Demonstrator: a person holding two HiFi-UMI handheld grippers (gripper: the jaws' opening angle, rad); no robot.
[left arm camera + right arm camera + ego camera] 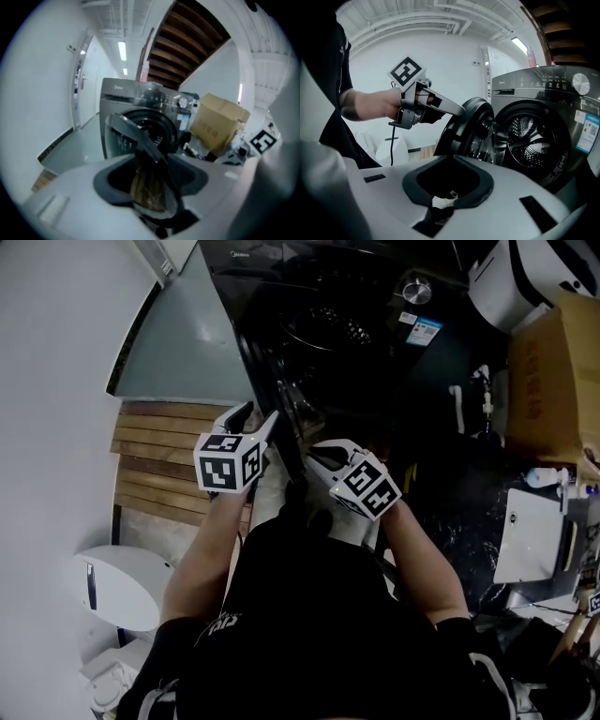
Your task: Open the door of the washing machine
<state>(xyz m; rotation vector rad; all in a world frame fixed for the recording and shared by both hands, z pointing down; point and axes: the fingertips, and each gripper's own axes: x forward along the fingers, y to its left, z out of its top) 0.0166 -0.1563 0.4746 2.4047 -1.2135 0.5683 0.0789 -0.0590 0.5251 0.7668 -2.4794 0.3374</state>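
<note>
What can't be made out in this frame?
- Sticker print on washing machine: right gripper view, too small, cut by edge.
- Cardboard box print: left gripper view, blurred.
- Left claw hold on door: head view, too dark there.

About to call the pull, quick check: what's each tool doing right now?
Left tool: shut on the rim of the washing machine door.
Right tool: holding nothing; open or shut cannot be told.

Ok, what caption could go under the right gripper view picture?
Left gripper holding the rim of the washing machine door, swung open to show the shiny drum.
</note>
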